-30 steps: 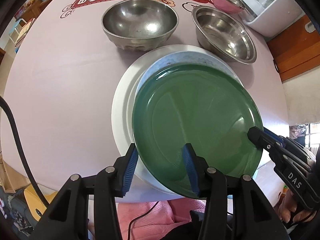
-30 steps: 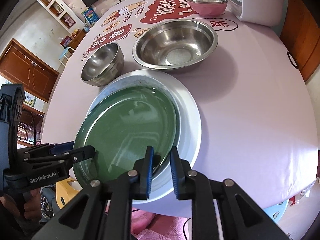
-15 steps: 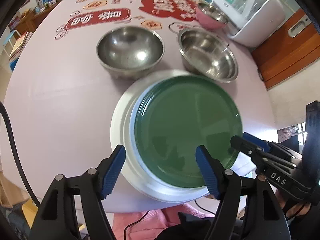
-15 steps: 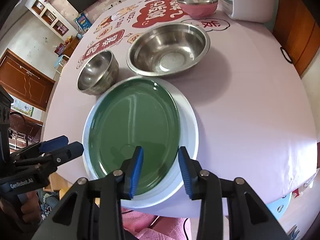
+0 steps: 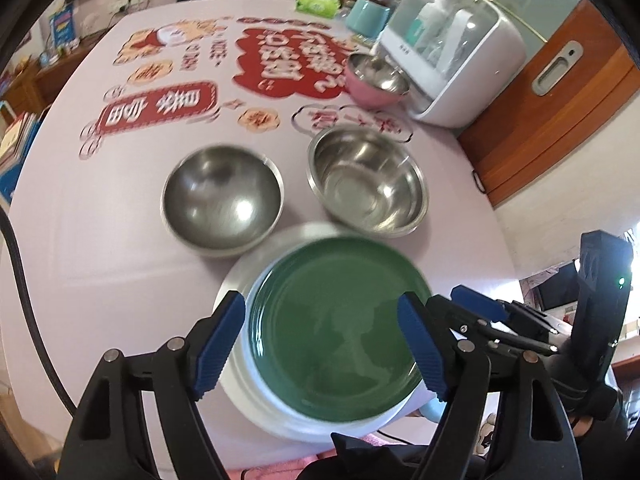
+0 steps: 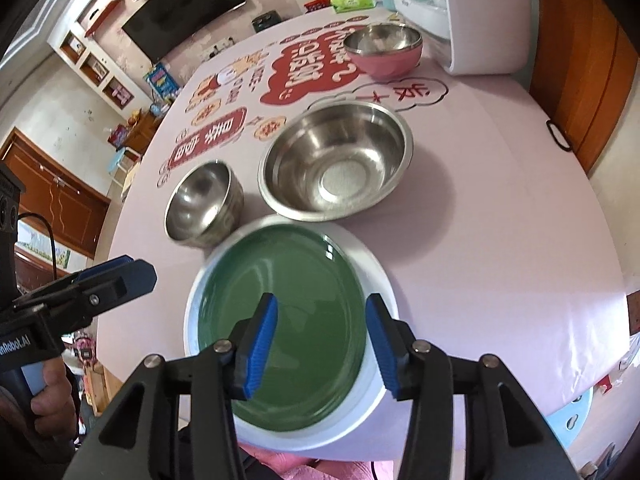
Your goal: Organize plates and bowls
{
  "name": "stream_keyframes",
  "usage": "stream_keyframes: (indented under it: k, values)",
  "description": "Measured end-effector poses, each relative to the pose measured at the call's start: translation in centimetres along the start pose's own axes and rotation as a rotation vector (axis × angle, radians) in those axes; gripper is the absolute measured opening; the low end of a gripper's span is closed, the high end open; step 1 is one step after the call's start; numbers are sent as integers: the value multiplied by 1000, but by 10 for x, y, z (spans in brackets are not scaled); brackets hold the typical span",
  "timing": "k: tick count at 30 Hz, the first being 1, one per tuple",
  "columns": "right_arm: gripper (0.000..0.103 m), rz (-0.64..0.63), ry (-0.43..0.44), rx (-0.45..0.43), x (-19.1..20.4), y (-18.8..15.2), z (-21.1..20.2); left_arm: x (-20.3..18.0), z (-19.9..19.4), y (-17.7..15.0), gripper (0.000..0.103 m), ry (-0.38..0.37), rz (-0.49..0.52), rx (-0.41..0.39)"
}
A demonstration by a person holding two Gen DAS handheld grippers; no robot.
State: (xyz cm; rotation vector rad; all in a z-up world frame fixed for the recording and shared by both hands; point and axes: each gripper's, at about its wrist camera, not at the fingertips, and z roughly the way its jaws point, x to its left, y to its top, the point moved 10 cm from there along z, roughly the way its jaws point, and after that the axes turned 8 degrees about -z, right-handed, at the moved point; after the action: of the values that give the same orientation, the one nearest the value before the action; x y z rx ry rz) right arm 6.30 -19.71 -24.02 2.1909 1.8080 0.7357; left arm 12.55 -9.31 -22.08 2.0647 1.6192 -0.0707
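Stacking done: green plate point(image 5: 336, 344) sits on white plate point(image 5: 236, 280) at table's near edge. Left gripper point(image 5: 324, 354) and right gripper point(image 6: 318, 344) just opened, empty. Lift clear before reaching for steel bowls.

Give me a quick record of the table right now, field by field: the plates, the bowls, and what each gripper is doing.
plates: green plate stacked on white plate, at table's near edge
steel bowls: small steel bowl and wide steel bowl, side by side beyond the plates
pink bowl: pink bowl farther back, beside a white appliance
left gripper: open, jaws just been opening, holding nothing, above the plates
right gripper: open, jaws just been opening, holding nothing, above the plates
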Motion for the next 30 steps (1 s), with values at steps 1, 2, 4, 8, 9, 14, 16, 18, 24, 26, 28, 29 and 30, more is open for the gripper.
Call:
stream_keyframes:
  k: [1, 2, 4, 8, 9, 14, 16, 18, 24, 26, 28, 29, 30]
  values:
    - [46, 5, -2, -9, -2, 3, -1, -4, 0, 6, 78, -7, 9, -6]
    - [46, 12, -5, -17, -3, 5, -1, -7, 0, 11, 78, -14, 14, -11]
    - [46, 24, -7, -29, -7, 9, -1, -11, 1, 19, 78, -23, 22, -17]
    - [46, 53, -11, -65, -16, 21, 1, -21, 3, 41, 78, -19, 59, -32]
    - [46, 57, -11, -73, -17, 23, 1, -24, 3, 46, 78, -17, 71, -39]
    - [46, 110, 7, -119, -27, 34, 4, -32, 12, 71, 78, 5, 104, -32]
    - [46, 130, 7, -137, -32, 37, 7, -33, 19, 77, 79, 16, 108, -11]
    - [46, 143, 3, -150, -35, 38, 10, -35, 27, 83, 81, 30, 118, 2]
    - [46, 185, 12, -175, -45, 40, 22, -35, 54, 97, 81, 77, 169, 35]
    - [46, 179, -5, -189, -47, 43, 25, -33, 67, 100, 81, 114, 188, 68]
    - [46, 162, -18, -206, -47, 46, 26, -33, 77, 103, 81, 128, 206, 78]
    - [46, 155, -20, -218, -47, 48, 27, -33, 83, 104, 81, 131, 210, 83]
    - [46, 151, -20, -224, -46, 50, 29, -32, 88, 104, 81, 136, 211, 90]
